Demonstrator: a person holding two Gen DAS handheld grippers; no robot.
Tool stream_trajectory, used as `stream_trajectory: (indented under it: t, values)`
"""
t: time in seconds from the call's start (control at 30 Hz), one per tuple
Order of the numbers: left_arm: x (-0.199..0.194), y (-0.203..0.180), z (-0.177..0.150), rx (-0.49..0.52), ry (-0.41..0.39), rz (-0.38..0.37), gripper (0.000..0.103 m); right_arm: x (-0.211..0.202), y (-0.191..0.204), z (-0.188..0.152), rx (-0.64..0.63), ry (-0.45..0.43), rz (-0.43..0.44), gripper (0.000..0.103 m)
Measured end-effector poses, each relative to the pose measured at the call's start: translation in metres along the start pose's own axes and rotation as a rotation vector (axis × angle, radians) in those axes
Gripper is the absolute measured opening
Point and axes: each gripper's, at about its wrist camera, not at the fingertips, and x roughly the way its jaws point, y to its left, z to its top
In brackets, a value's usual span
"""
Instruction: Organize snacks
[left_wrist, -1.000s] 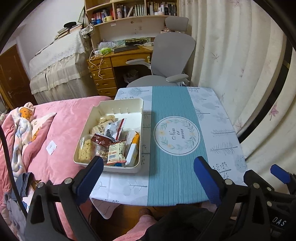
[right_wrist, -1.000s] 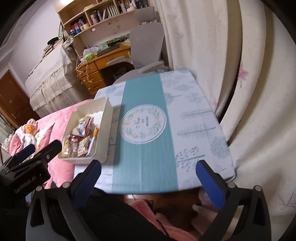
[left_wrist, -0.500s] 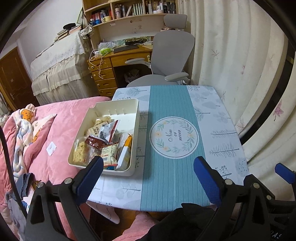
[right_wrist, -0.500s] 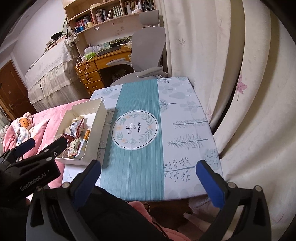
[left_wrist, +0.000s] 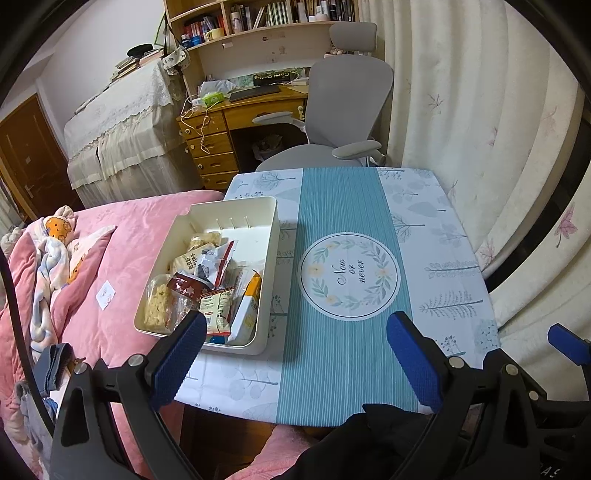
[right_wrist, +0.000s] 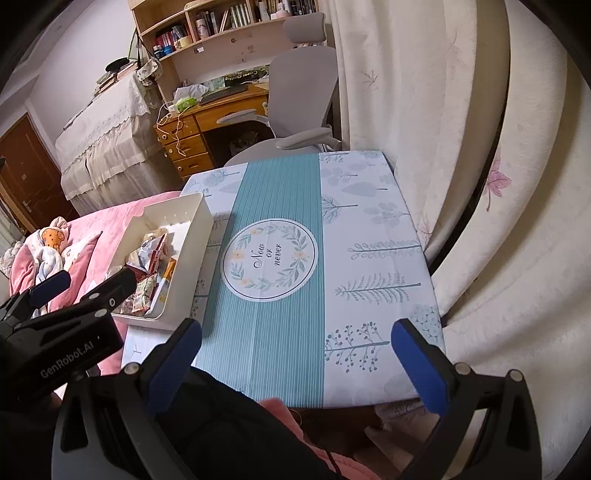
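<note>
A cream plastic bin (left_wrist: 271, 236) (right_wrist: 192, 236) sits on the left part of the small table, filled with several snack packets (left_wrist: 210, 280) (right_wrist: 147, 273): puffed rice cakes, a brown wrapper, an orange stick pack. My left gripper (left_wrist: 295, 347) hovers open above the table's near edge, its left fingertip over the bin's near corner. My right gripper (right_wrist: 295, 350) is open too, above the near edge right of the bin, holding nothing. The left gripper's black body (right_wrist: 62, 332) shows at the left of the right wrist view.
A teal and white tablecloth (left_wrist: 351, 269) (right_wrist: 273, 254) covers the table. A pink bed (left_wrist: 110, 258) lies to the left, a grey office chair (left_wrist: 343, 99) and a wooden desk (left_wrist: 229, 118) behind, curtains (right_wrist: 480, 147) on the right. A person's dark sleeve (right_wrist: 229, 424) and pink clothing lie below.
Both grippers have pulled back and risen a little, so the table and bin look smaller and further away. Both stay open and nothing was picked up.
</note>
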Motion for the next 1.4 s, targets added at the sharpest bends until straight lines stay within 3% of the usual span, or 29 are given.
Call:
stream_trajectory:
  t: [1.4]
  values:
    - [0.0,0.006,-0.008,-0.007,0.038,0.022,0.097,0.018,-0.012,-0.001,-0.012,0.043,0.027,0.103]
